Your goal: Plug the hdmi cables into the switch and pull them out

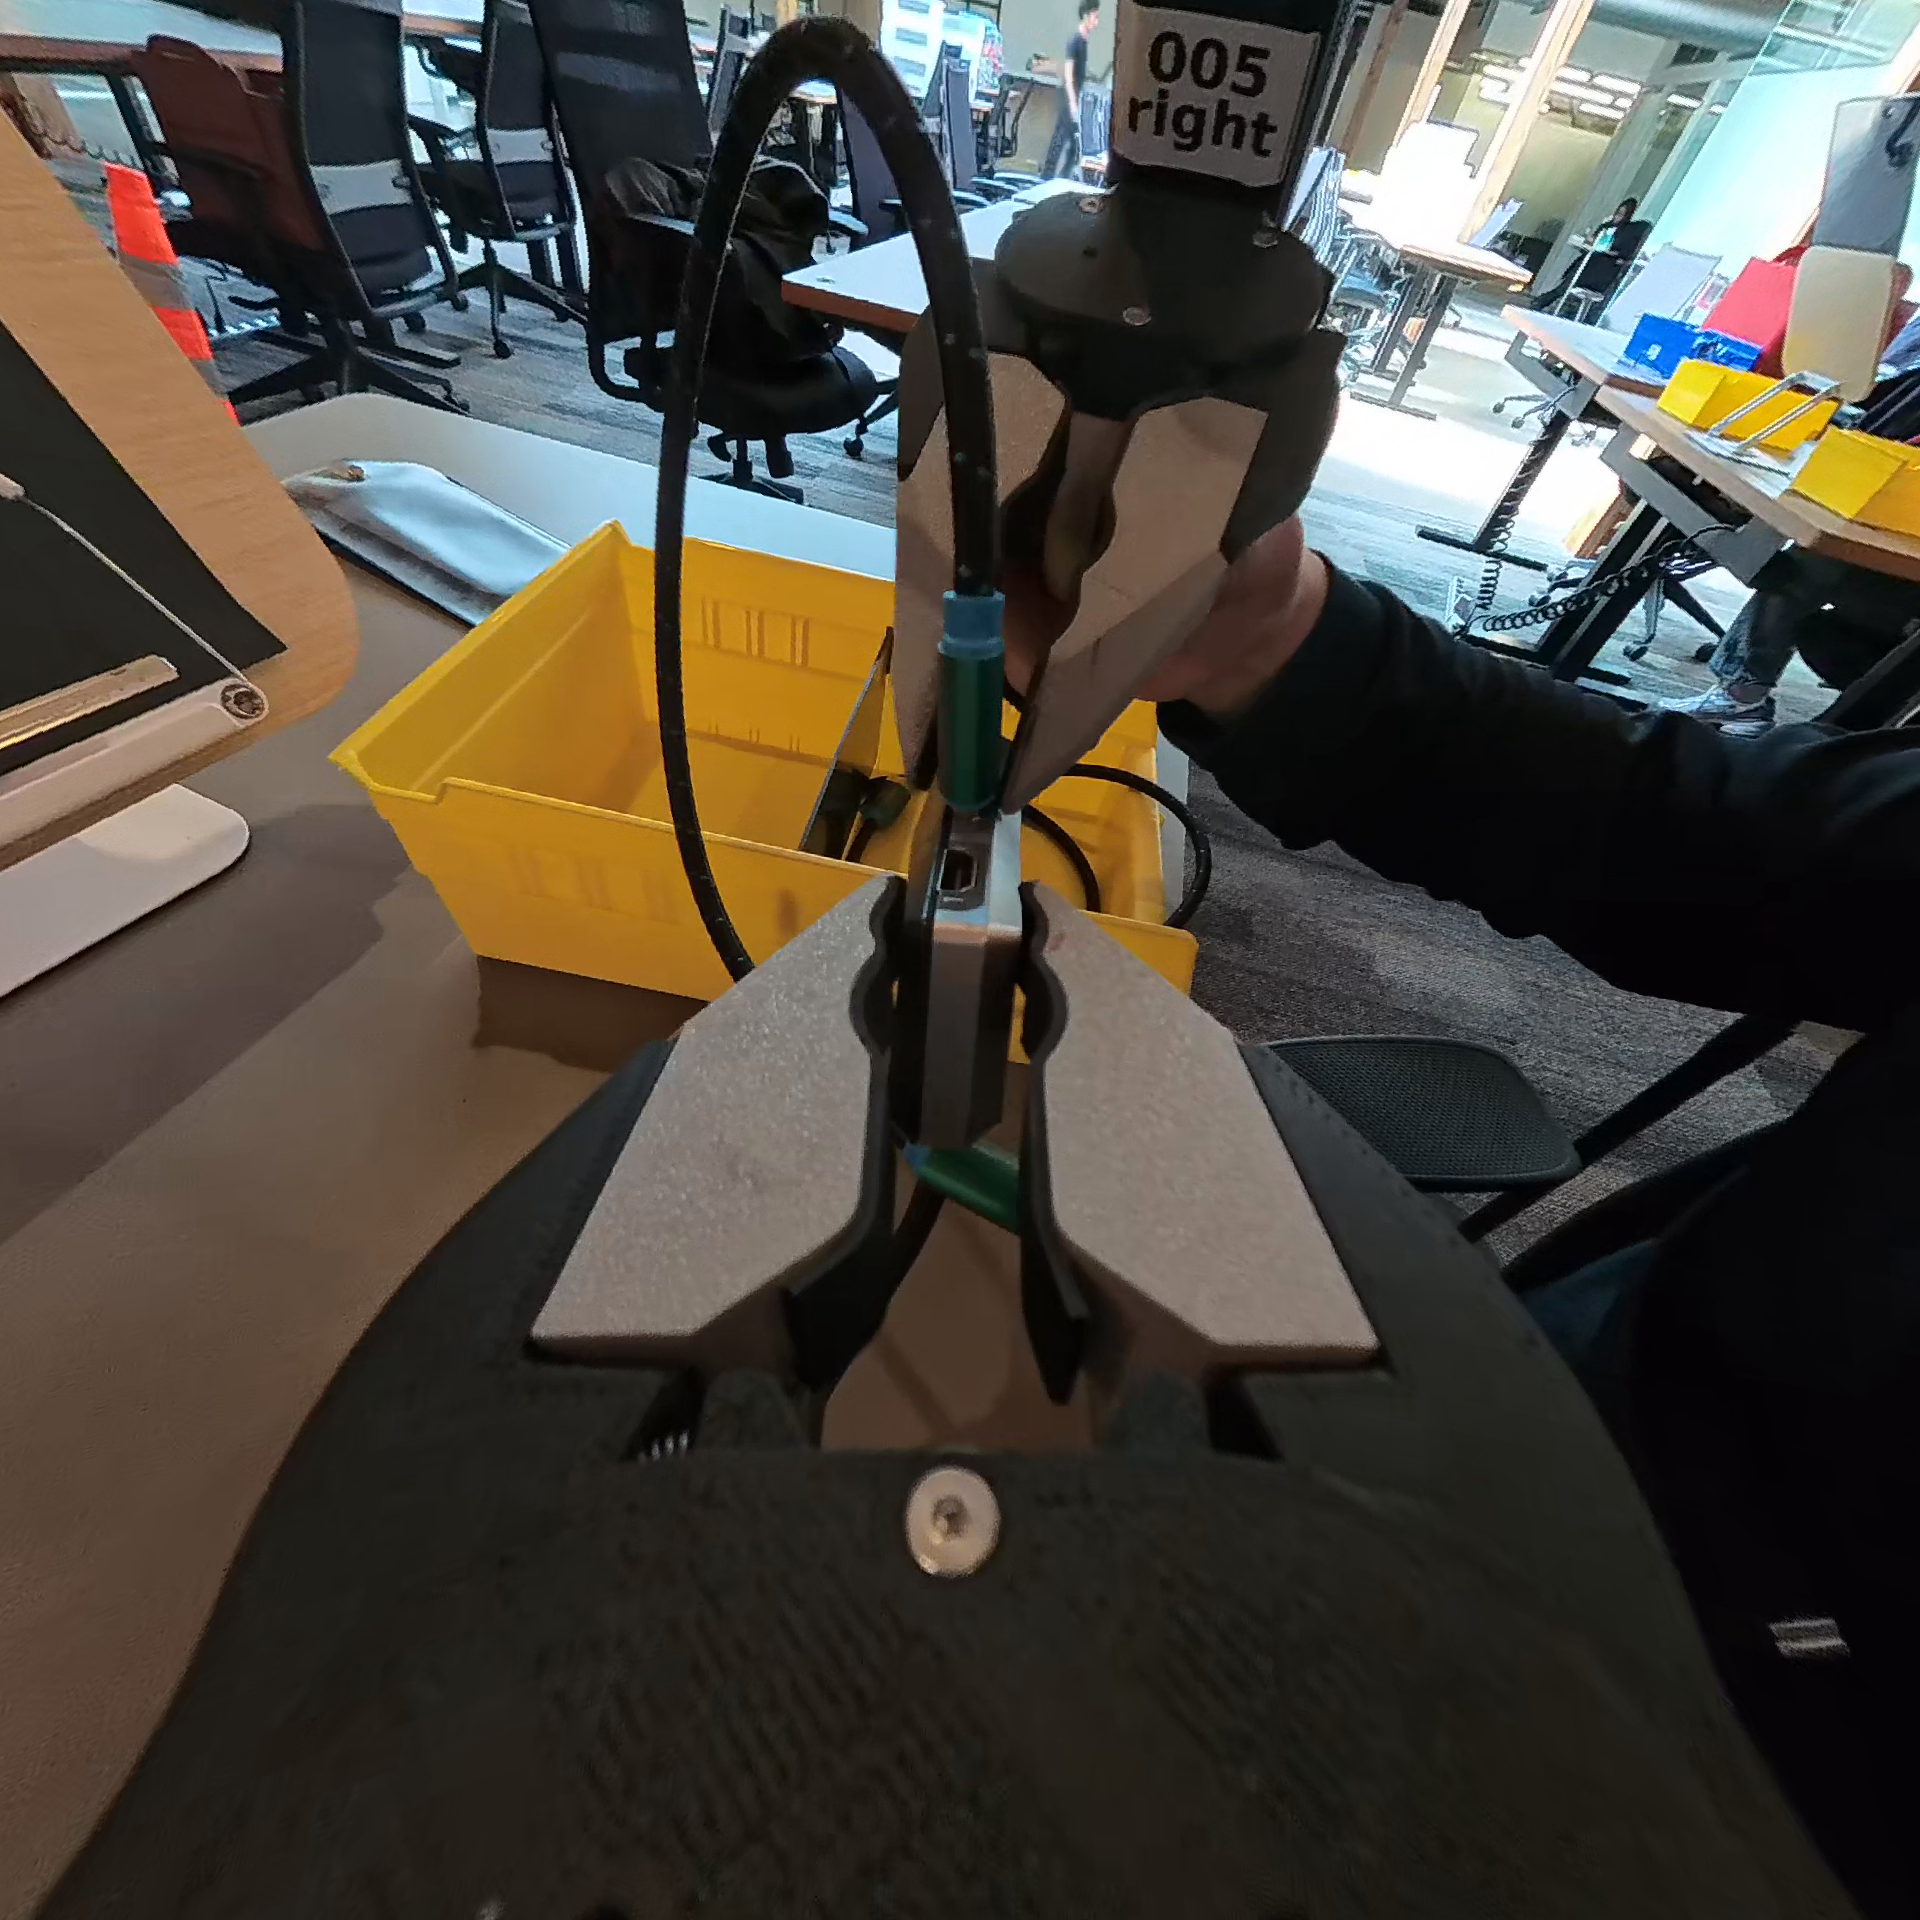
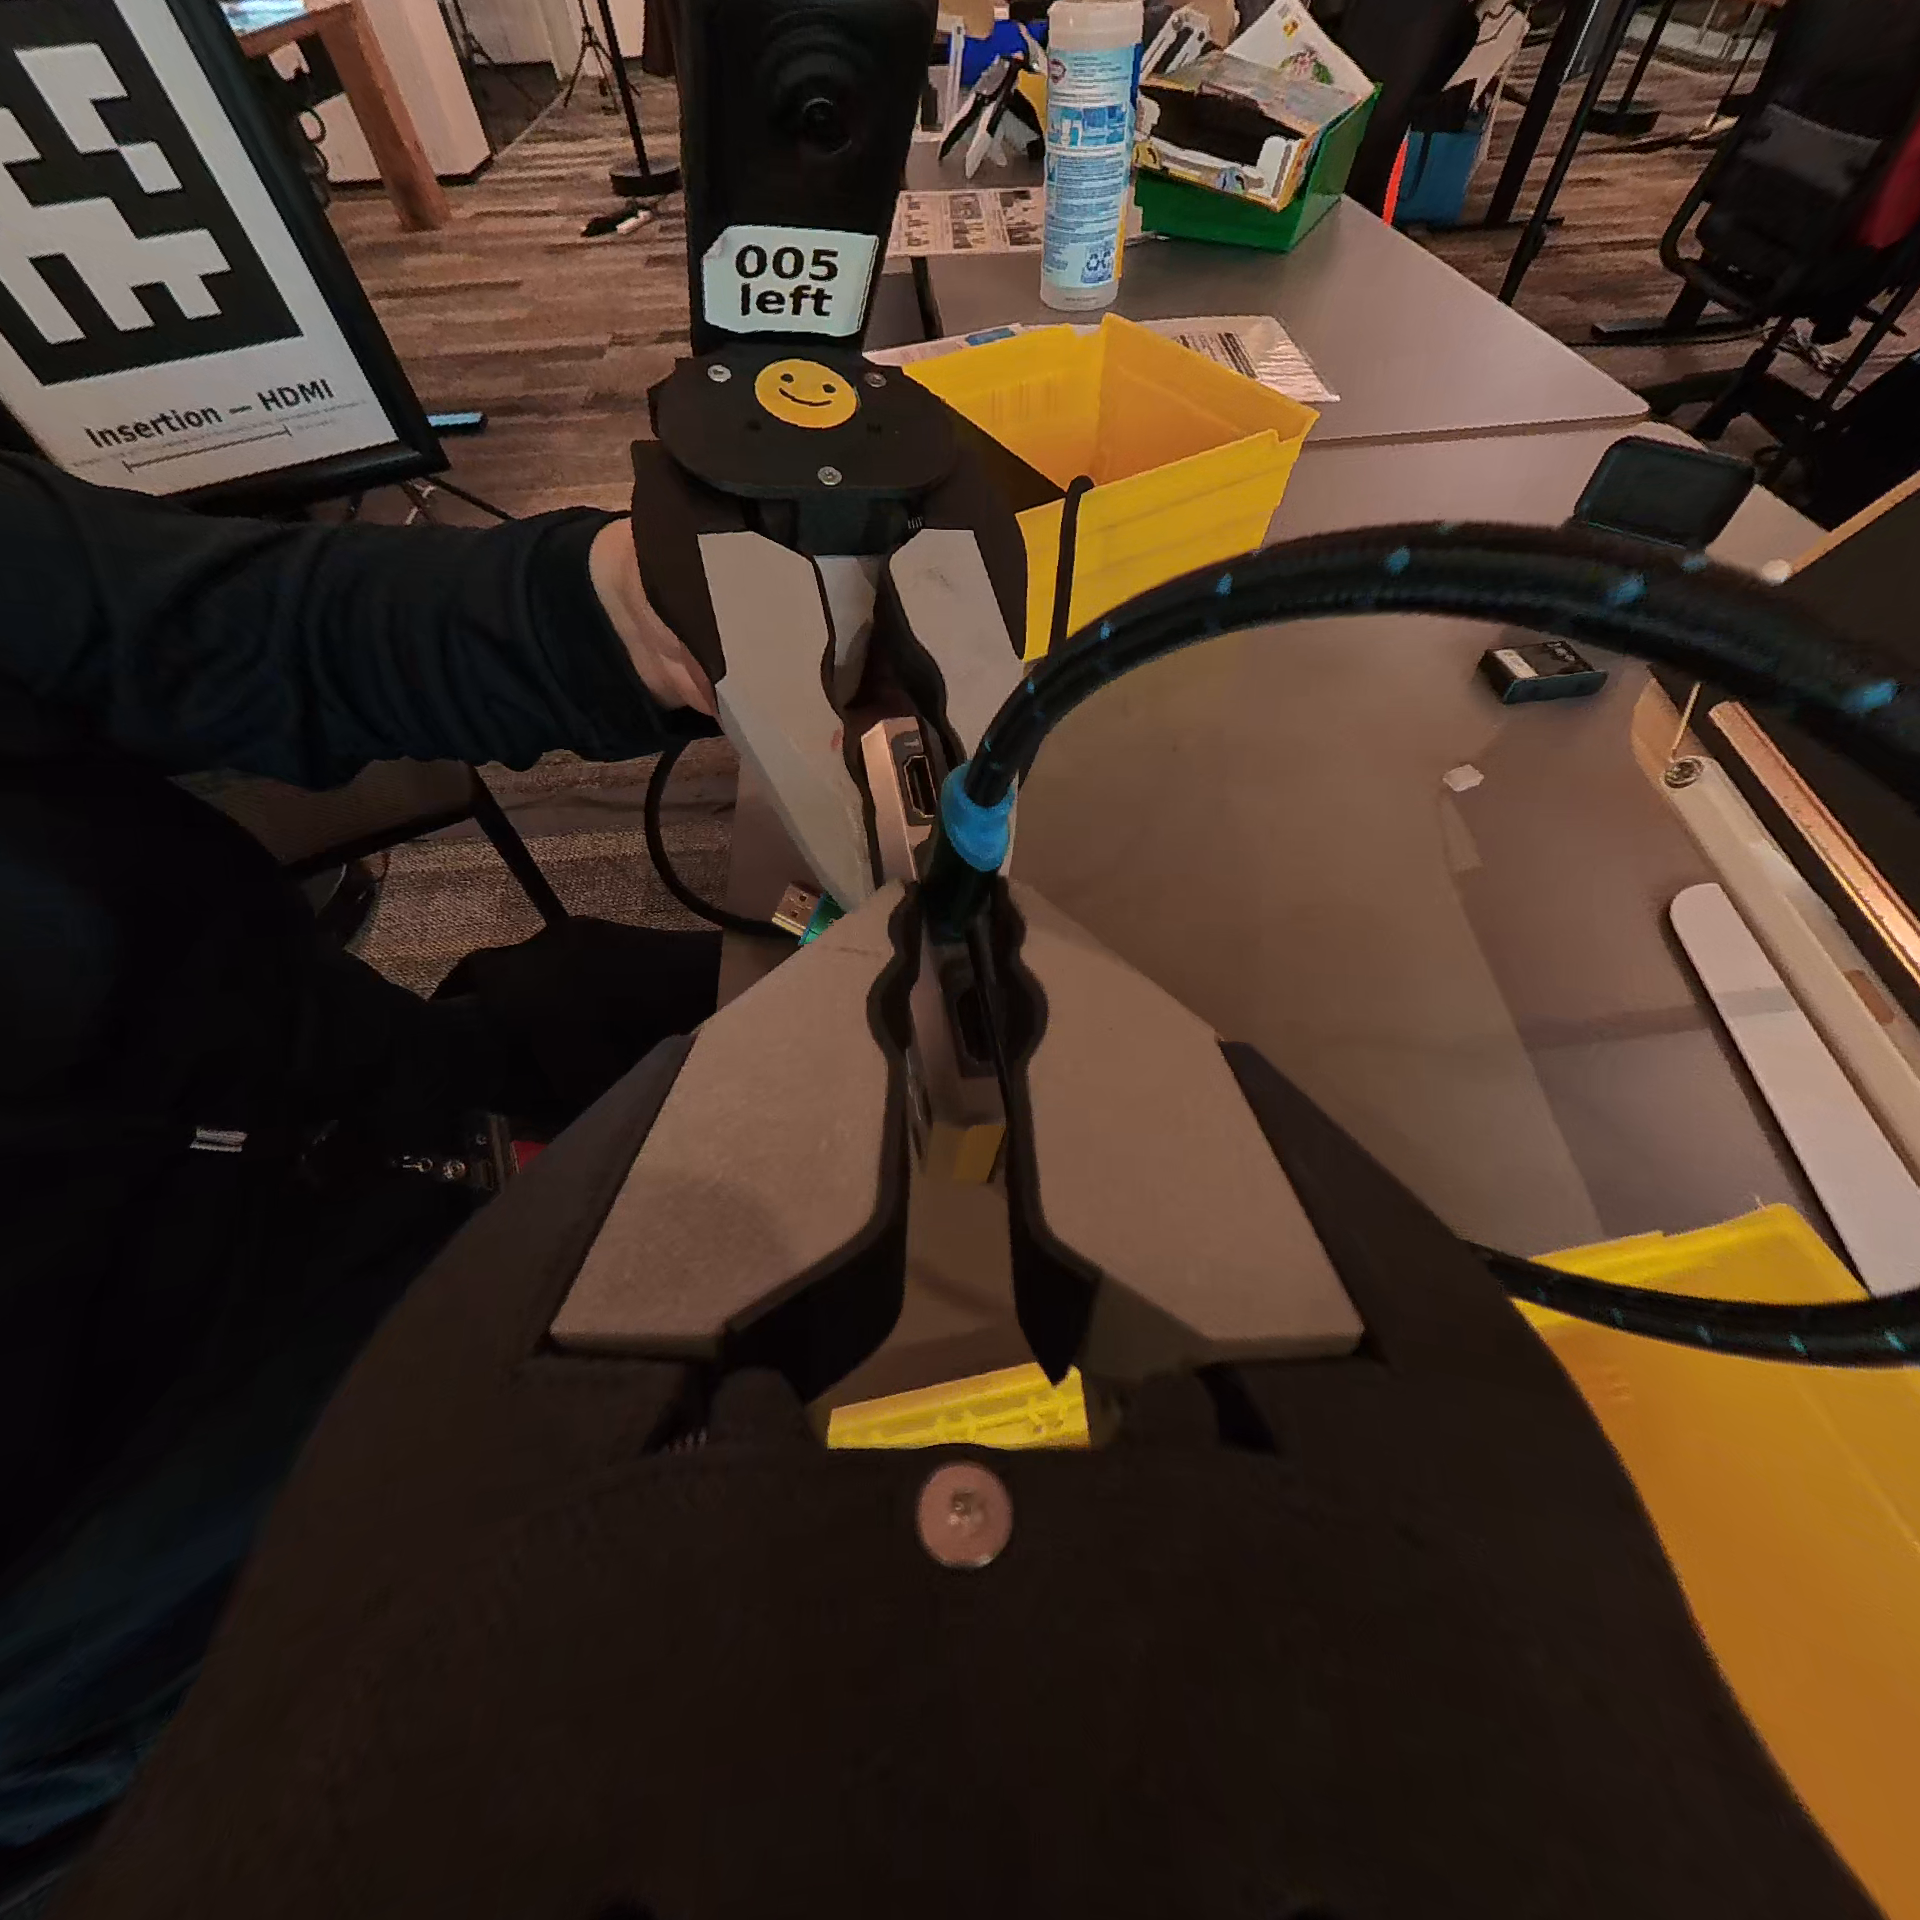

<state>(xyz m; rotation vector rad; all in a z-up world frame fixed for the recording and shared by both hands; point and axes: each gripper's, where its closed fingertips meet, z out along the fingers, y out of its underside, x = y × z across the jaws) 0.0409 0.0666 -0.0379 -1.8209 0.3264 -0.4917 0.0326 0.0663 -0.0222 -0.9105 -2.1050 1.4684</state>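
Yellow plastic bin (image 1: 582, 790) stands on the grey table (image 1: 187, 1091). Orange traffic cone (image 1: 156, 270) and office chairs (image 1: 727, 260) occupy the background. White bottle (image 2: 1081, 156) and green box (image 2: 1247, 177) sit on a farther table.

Wrist views face each other, sharing the switch (image 1: 961, 925).

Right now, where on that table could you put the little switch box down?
Bare tabletop lies between the far yellow bin and the near yellow bin. The right edge is crowded by a white strip and small black box.
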